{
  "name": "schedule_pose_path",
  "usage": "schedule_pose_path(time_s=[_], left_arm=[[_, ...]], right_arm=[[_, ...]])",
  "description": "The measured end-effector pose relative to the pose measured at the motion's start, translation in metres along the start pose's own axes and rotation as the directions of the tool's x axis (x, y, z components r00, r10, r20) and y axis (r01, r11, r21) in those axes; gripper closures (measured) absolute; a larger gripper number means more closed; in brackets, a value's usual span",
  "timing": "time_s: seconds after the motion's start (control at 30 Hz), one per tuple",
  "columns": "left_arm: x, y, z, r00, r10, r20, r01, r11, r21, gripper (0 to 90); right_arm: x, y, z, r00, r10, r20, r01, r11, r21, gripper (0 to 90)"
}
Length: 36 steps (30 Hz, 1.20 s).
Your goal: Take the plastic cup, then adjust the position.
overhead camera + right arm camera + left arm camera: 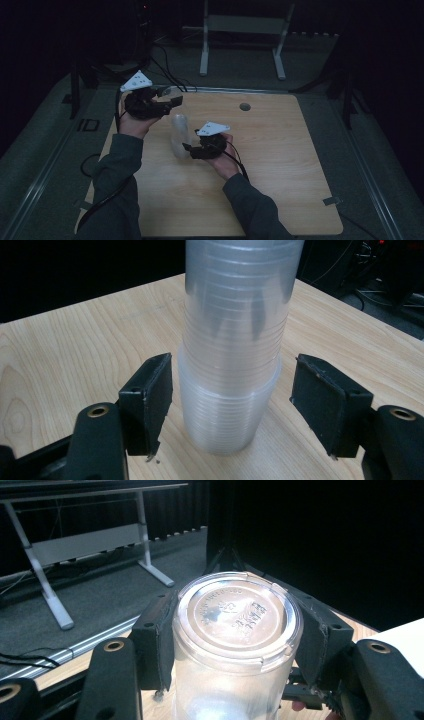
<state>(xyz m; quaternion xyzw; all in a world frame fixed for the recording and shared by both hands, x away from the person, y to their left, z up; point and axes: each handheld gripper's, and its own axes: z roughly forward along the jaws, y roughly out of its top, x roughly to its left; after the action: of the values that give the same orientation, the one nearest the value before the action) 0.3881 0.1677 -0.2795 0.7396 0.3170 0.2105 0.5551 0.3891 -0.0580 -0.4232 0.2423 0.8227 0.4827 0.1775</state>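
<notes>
A tall stack of clear plastic cups (179, 136) stands upside down on the wooden table (280, 165), left of its middle. My right gripper (188, 148) is level with the stack's lower part. In the right gripper view the stack (232, 340) stands between the black pads (150, 392), and a gap shows on each side, so the right gripper (232, 385) is open. My left gripper (172, 100) is held higher, near the table's far left. It is shut on an upturned clear cup (237, 625), one pad on either side. I cannot tell whether that cup touches the stack.
A round hole (244, 106) sits in the table near its far edge. Beyond the table stands a white-legged frame (242, 30), and black cables (165, 70) run over the floor. A cable trails from each gripper toward the near edge.
</notes>
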Motion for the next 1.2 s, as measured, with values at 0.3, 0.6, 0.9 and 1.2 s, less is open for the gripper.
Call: schedule_pose_path(time_s=[0.3,0.6,0.9,1.2], left_arm=[[-0.004,0.005,-0.010,0.9998,0.016,0.006,-0.016,0.9998,-0.010,41.5],[-0.011,0.007,-0.024,0.9996,0.027,0.007,-0.027,0.9995,-0.018,41.4],[-0.011,0.001,-0.034,0.9998,0.016,0.014,-0.016,0.9992,-0.036,41.4],[-0.012,-0.008,-0.045,0.9998,0.003,0.022,-0.002,0.9989,-0.047,41.5]], right_arm=[[0.000,-0.001,-0.002,1.0000,-0.006,0.003,0.006,1.000,-0.001,32.3],[0.003,-0.002,-0.004,0.9998,-0.017,0.004,0.017,1.000,0.004,32.2],[0.005,-0.003,-0.008,0.9994,-0.035,0.002,0.035,0.999,0.004,32.2],[0.005,-0.005,-0.014,0.9992,-0.038,-0.007,0.038,0.999,-0.002,31.9]])
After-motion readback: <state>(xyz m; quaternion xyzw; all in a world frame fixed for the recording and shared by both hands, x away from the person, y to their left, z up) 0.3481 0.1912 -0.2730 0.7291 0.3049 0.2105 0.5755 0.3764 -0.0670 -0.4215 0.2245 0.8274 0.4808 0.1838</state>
